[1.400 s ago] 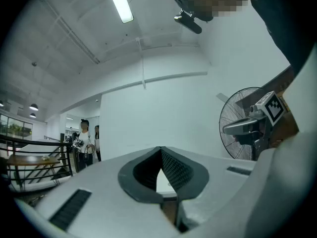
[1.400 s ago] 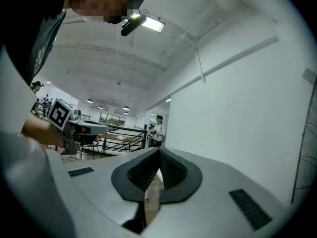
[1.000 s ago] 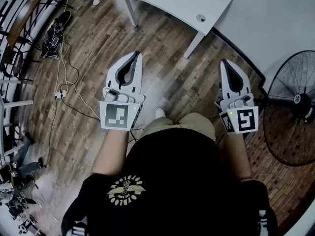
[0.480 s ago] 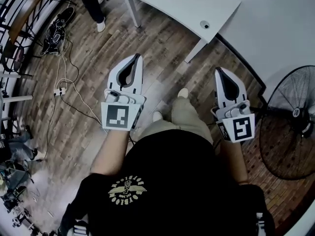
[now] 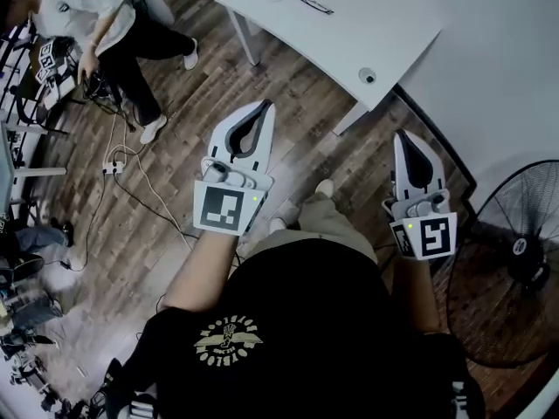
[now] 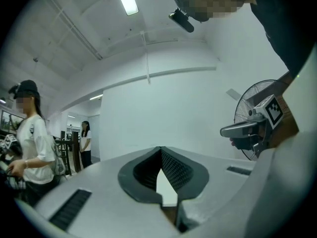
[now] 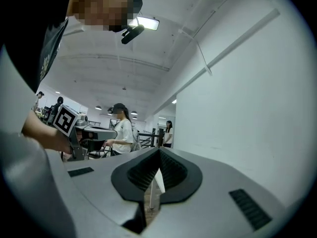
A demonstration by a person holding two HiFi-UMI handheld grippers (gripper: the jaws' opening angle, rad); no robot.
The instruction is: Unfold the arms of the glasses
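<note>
Your left gripper point(image 5: 262, 108) and right gripper point(image 5: 403, 136): jaws together, empty, well short of table point(image 5: 384, 33). Glasses point(image 5: 314, 5), likely thin dark item near table's far edge; arrive with jaws closed and you shove them away

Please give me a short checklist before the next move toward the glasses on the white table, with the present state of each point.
1. Left gripper empty: ok, its jaws meet at the tips with nothing between them.
2. Right gripper empty: ok, same state.
3. Glasses found: ok, a thin dark thing that looks like them lies on the white table.
4. Glasses within reach: not ok, both grippers hang over the wooden floor, short of the table.
5. Arms of the glasses folded: cannot tell, too small.
6. Jaws open for a grasp: not ok.
</note>
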